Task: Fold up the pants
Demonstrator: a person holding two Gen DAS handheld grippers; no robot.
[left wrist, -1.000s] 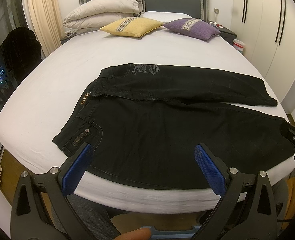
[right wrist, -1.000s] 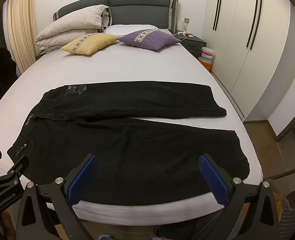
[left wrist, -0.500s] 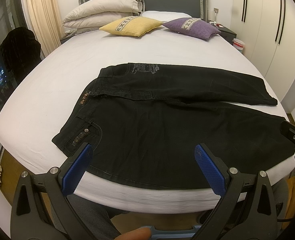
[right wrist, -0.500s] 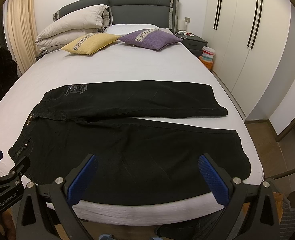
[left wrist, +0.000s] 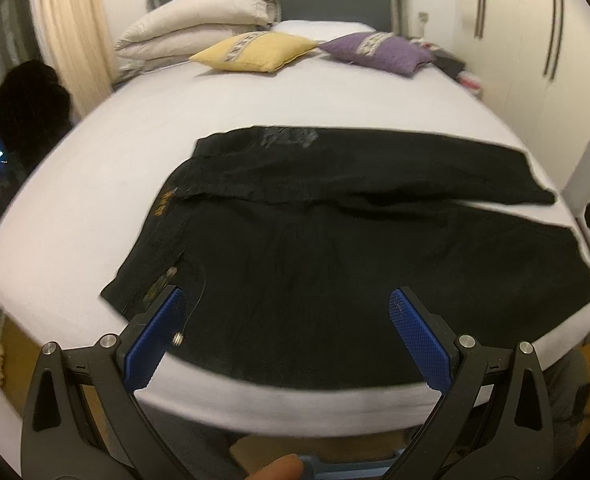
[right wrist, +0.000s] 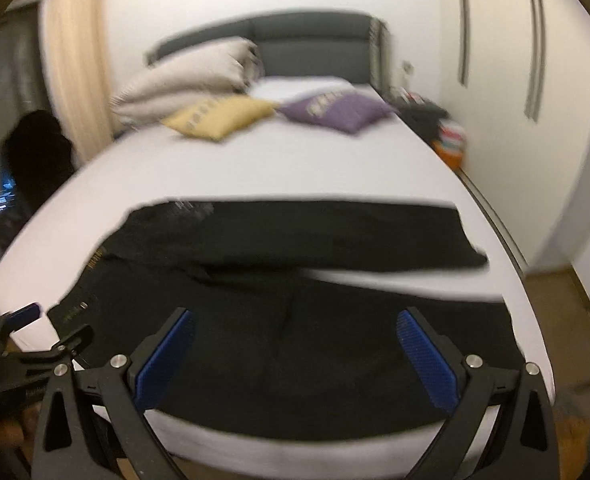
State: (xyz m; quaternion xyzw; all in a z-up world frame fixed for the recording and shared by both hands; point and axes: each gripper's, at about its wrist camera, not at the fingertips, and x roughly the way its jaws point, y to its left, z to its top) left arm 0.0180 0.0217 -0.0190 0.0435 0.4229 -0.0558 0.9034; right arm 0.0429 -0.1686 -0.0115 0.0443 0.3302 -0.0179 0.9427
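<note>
1. A pair of black pants (left wrist: pixel 335 248) is seen laid out flat on the white bed (left wrist: pixel 135 152), near the foot edge, with the waistband toward the left and both legs stretching to the right.
2. The two legs are spread slightly apart – a wedge of white sheet shows between their cuffs on the right side, as is seen in the right wrist view (right wrist: pixel 395 280).
3. A pale printed patch is visible on the far leg close to the waist, and a small gold-toned label is seen at the waistband.
4. The left gripper (left wrist: pixel 285 310) is held over the near leg, by the waist end; its blue-padded fingers (left wrist: pixel 155 340) are spread wide and nothing is grasped between them.
5. The right gripper (right wrist: pixel 295 332) is held over the near leg as well, farther toward the cuffs; its fingers (right wrist: pixel 427 364) are likewise released and empty.
6. Part of the left gripper's black frame is caught at the lower left of the right wrist view, beside the waistband corner.
7. At the head of the bed a yellow cushion (left wrist: pixel 255 52) and a purple cushion (left wrist: pixel 379 52) lie side by side, with a folded beige duvet (left wrist: pixel 191 28) stacked behind the yellow one against the grey headboard (left wrist: pixel 335 4).
8. The right wrist view is blurred – fine detail of the fabric cannot be made out there.
</note>
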